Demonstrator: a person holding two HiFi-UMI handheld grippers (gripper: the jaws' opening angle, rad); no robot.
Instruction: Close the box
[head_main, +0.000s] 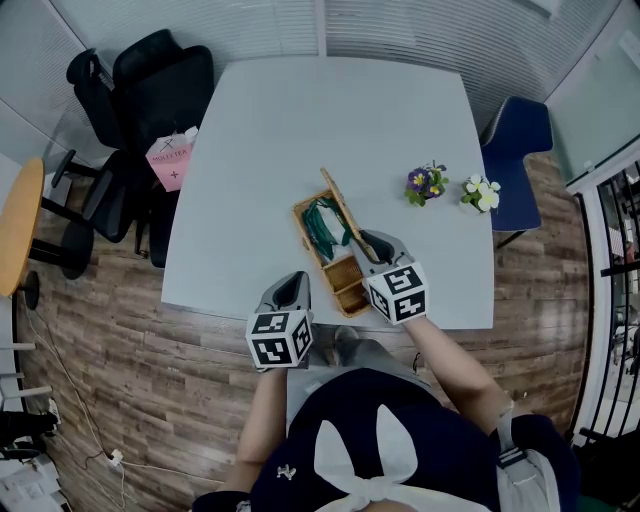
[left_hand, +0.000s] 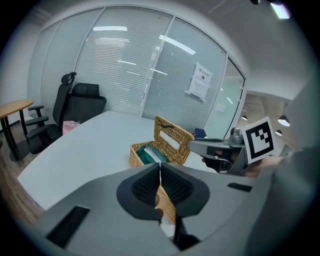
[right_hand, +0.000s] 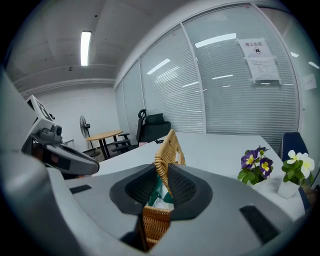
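Observation:
An oblong wicker box (head_main: 345, 280) lies near the front edge of the grey table (head_main: 300, 120), with green-wrapped contents (head_main: 322, 228) inside. Its lid (head_main: 342, 210) stands upright along the right side. My right gripper (head_main: 372, 245) is at the lid's near end. In the right gripper view the lid (right_hand: 170, 147) rim fills the gap between the right gripper (right_hand: 161, 167) pads, which press on it. My left gripper (head_main: 293, 283) hovers left of the box's near end. In the left gripper view the left gripper (left_hand: 160, 166) pads meet with nothing between them, and the box (left_hand: 145, 152) sits beyond.
Small pots of purple flowers (head_main: 426, 182) and white flowers (head_main: 481, 192) stand to the right of the box. A blue chair (head_main: 520, 140) is at the table's right, black office chairs (head_main: 150, 90) with a pink bag (head_main: 172, 158) at its left. A round wooden table (head_main: 20, 220) is far left.

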